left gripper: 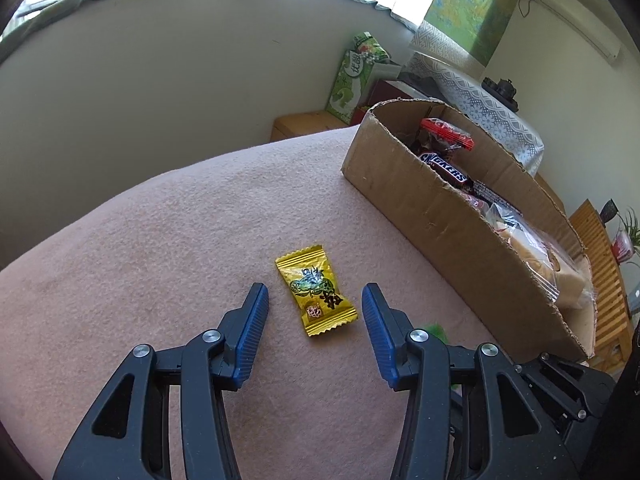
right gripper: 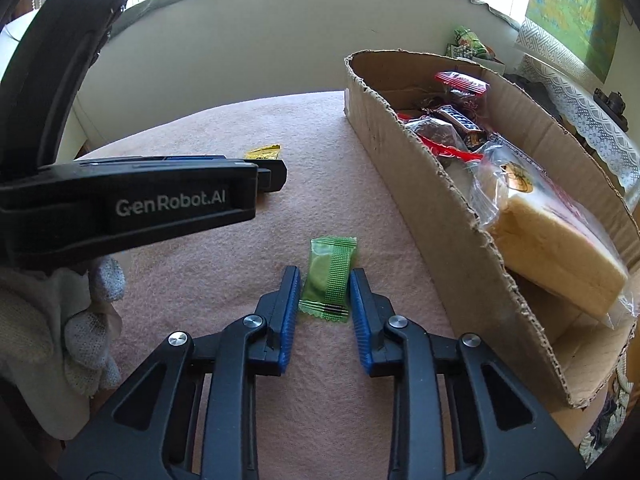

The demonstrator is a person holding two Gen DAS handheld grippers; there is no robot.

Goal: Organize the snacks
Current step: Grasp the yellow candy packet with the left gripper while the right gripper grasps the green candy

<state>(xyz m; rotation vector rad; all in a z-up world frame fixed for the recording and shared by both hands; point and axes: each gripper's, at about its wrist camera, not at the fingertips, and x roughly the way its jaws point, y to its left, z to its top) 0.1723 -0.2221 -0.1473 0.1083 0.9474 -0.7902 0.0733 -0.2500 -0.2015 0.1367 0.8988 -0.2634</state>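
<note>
A yellow candy packet (left gripper: 316, 291) lies on the pink cloth between the fingers of my left gripper (left gripper: 315, 298), which is open and apart from it on both sides. A green candy packet (right gripper: 330, 278) lies between the fingers of my right gripper (right gripper: 325, 280), which is open with the pads close to its sides. The left gripper also shows in the right wrist view (right gripper: 264, 176), with a corner of the yellow packet (right gripper: 262, 153) behind it. A cardboard box (left gripper: 420, 200) to the right holds a Snickers bar (left gripper: 444, 166), red packets and a wrapped cake (right gripper: 560, 236).
The pink cloth (left gripper: 160, 260) covers the table and drops off at the far edge toward a cream wall. The box (right gripper: 432, 200) has a ragged near rim. A green bag (left gripper: 356, 76) and a lace-covered stand (left gripper: 480, 92) are behind the table. A gloved hand (right gripper: 80, 320) is at left.
</note>
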